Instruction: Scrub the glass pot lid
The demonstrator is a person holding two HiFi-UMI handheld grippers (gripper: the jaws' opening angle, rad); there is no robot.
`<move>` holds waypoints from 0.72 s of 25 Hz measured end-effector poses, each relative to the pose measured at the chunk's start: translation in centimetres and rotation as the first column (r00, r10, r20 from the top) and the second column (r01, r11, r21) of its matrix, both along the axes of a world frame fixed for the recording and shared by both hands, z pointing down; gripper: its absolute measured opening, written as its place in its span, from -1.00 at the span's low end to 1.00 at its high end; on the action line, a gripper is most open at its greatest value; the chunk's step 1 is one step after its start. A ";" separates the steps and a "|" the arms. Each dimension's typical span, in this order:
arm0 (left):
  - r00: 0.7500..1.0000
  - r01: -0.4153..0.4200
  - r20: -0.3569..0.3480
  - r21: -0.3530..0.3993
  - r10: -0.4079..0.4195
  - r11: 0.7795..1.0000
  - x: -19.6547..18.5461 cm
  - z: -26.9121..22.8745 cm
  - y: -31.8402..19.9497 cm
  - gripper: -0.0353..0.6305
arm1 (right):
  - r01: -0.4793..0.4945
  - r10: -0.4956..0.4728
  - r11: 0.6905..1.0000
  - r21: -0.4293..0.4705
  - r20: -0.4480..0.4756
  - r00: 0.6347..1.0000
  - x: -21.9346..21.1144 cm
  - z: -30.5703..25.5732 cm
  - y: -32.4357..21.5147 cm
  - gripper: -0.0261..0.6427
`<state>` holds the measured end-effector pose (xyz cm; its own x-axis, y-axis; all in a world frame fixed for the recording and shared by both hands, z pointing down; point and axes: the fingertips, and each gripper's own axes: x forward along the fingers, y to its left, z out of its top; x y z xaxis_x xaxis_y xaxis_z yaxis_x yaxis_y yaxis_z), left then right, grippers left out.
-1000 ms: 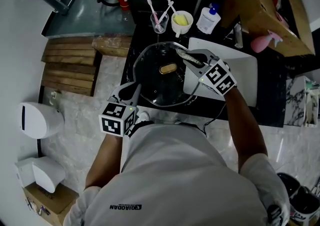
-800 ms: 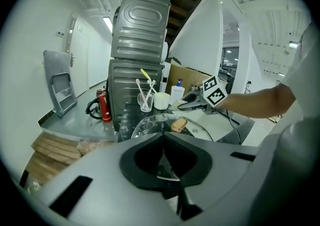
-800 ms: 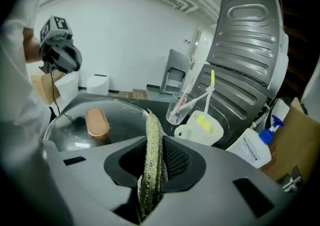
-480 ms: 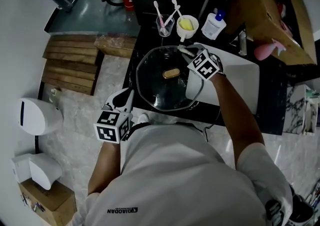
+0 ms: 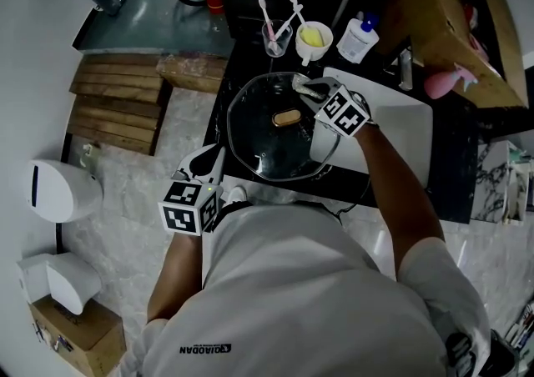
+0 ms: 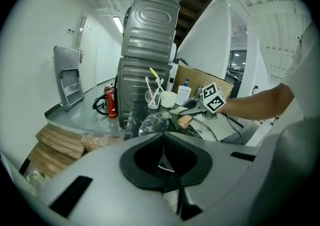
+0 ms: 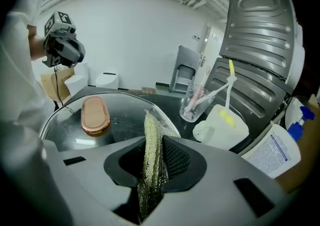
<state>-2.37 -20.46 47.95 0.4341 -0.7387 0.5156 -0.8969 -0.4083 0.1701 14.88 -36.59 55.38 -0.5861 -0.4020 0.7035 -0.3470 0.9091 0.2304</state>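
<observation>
While lying flat on the dark surface (image 5: 446, 183), glass pot lid (image 5: 259, 150), oblong knob (image 5: 285, 118) long axis left-right, right gripper (image 5: 315, 93) clamped on scrub pad (image 7: 151, 135) at far rim, left gripper (image 5: 215, 157) jaws together, empty, off near-left edge.

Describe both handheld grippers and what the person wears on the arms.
The left gripper and right gripper have pale grey moulded shells and a black-lined V-shaped claw. Each carries a white cube with black square markers. A thin dark cable trails from the right one. The person wears a white short-sleeved T-shirt, with forearms bare.
</observation>
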 end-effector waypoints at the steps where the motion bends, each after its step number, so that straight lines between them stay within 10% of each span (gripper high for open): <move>1: 1.000 -0.004 -0.003 -0.001 0.004 1.000 0.2 0.1 0.0 -0.84 | 0.008 -0.008 1.000 -0.002 0.001 1.000 0.1 0.0 0.3 -0.65; 18: 0.997 -0.069 -0.022 -0.017 0.069 0.997 2.6 0.6 1.6 -0.84 | 0.038 -0.037 0.999 -0.009 0.017 0.999 1.7 -0.6 5.7 -0.65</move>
<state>0.26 -18.83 48.57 0.4946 -0.6974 0.5186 -0.8628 -0.4659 0.1964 16.58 -30.92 54.76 -0.6125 -0.3727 0.6971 -0.3164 0.9237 0.2159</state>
